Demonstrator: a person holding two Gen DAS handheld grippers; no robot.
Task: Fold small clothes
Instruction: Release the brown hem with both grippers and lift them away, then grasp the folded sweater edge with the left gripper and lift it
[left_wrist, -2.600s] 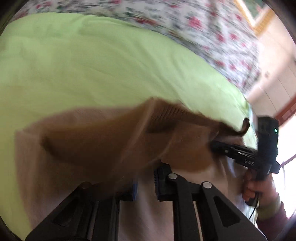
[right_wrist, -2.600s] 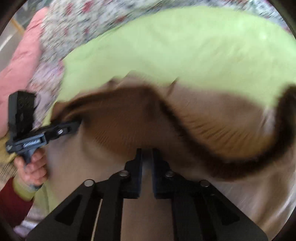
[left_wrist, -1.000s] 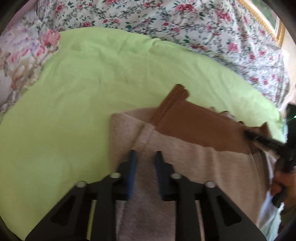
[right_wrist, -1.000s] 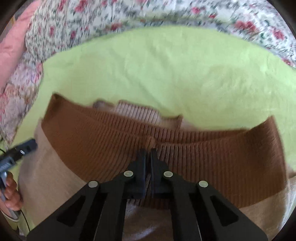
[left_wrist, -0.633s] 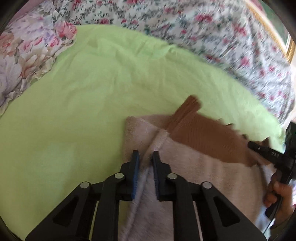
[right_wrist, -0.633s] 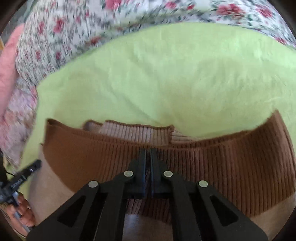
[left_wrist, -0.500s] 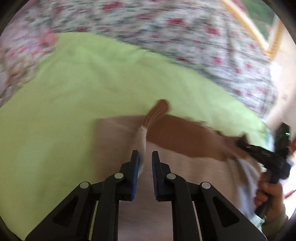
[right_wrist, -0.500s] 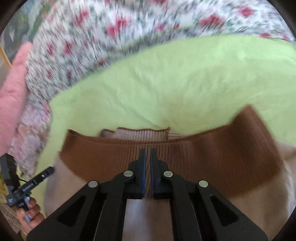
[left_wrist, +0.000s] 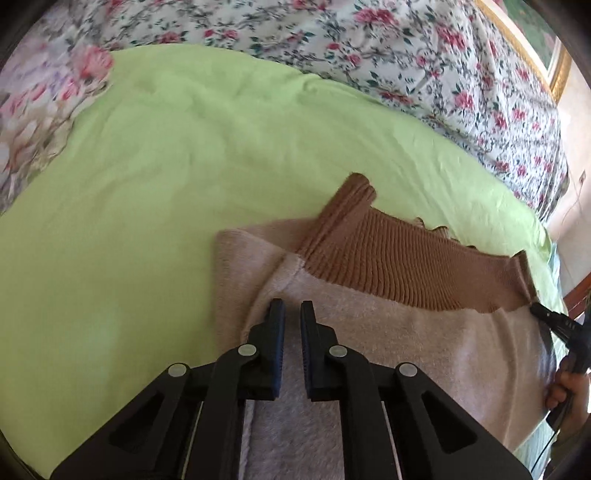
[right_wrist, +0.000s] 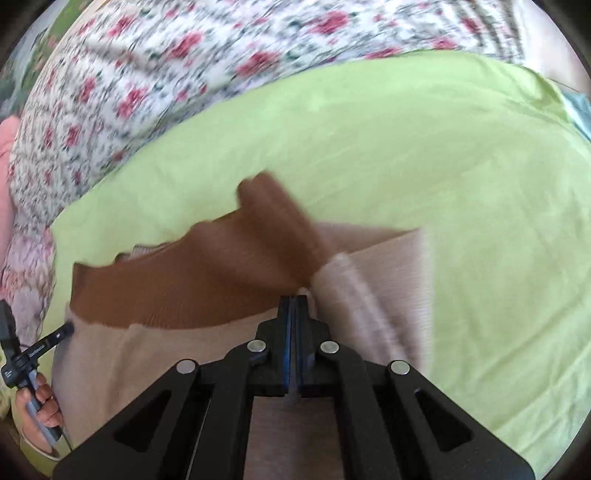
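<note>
A small beige knit garment (left_wrist: 406, 350) with a brown ribbed band (left_wrist: 388, 258) lies folded on a lime-green sheet (left_wrist: 166, 166). My left gripper (left_wrist: 291, 314) hovers over its left beige edge, jaws a little apart with nothing between them. My right gripper (right_wrist: 294, 301) is shut on the garment's fabric (right_wrist: 332, 288) where the beige meets the brown band (right_wrist: 207, 273); this view is blurred. The right gripper also shows in the left wrist view (left_wrist: 546, 317) at the band's right end. The left gripper shows at the far left of the right wrist view (right_wrist: 59, 334).
A floral bedspread (left_wrist: 406, 55) lies beyond the green sheet and shows in the right wrist view (right_wrist: 147, 74). A floral pillow (left_wrist: 37, 110) is at the left. A pink cushion (right_wrist: 5, 147) sits at the left edge. Green sheet surrounds the garment.
The left gripper let go of the garment's left edge and now stands slightly open over it. The right gripper stayed shut and swung to the garment's right end.
</note>
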